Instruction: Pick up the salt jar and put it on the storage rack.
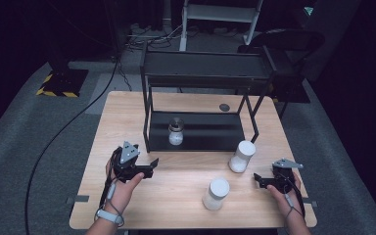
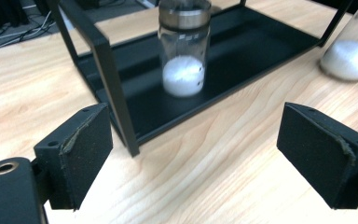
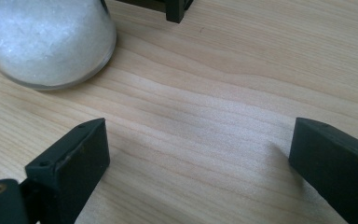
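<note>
Wooden bench (image 1: 127, 112) carries a black two-tier rack (image 1: 200, 73); its rear legs are hard to make out. Left claw (image 2: 193, 154) gapes wide, empty, aimed at a metal-capped jar (image 2: 184, 51) standing upright on the rack's lower tray, top cut off. Right claw (image 3: 200, 168) also wide apart, holding nothing, low over bare wood. Two white-lidded jars (image 1: 242, 155) (image 1: 216, 193) stand upright between the hands.

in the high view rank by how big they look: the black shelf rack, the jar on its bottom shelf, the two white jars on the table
1. Black shelf rack, by far the largest.
2. The two white jars, front and right: they look about alike; the front one is nearer the camera, so unranked.
3. Jar on the bottom shelf, smallest, but also farthest.
</note>
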The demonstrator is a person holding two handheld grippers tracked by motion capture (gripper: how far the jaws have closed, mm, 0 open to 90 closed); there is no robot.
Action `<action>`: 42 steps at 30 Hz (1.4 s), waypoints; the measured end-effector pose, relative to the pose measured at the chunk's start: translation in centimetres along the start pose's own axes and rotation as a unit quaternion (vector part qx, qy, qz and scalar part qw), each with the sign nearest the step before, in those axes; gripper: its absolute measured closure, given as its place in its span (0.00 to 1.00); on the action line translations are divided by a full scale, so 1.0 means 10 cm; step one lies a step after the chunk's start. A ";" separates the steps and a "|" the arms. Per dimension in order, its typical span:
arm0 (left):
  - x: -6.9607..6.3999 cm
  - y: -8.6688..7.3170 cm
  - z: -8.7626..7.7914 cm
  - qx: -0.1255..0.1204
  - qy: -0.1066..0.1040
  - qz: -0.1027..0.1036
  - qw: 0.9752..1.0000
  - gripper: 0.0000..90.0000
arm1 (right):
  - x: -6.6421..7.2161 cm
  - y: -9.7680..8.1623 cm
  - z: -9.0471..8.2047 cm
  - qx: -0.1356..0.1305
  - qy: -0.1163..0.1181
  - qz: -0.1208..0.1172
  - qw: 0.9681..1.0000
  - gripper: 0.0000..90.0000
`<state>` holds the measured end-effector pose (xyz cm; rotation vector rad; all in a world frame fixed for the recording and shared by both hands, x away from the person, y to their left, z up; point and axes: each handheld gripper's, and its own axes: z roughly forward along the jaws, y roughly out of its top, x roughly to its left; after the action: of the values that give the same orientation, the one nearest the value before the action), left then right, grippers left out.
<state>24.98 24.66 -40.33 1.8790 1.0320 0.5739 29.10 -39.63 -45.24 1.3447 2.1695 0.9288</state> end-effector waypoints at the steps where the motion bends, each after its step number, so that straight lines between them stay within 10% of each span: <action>1: 0.00 -0.02 0.00 0.002 0.001 0.000 1.000 0.11 | 0.00 0.00 0.00 0.000 0.000 0.000 1.000 0.05; 24: 0.01 -0.50 0.13 0.054 0.011 -0.026 0.998 0.11 | 0.00 0.00 0.00 -0.001 0.000 -0.001 1.000 0.05; 42: -0.03 -0.40 0.29 0.136 0.029 -0.023 0.990 0.07 | 0.00 0.00 0.00 -0.001 0.001 0.000 1.000 0.05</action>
<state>25.22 24.04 -45.19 2.0777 1.2396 0.4836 29.09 -39.65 -45.25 1.3429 2.1699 0.9305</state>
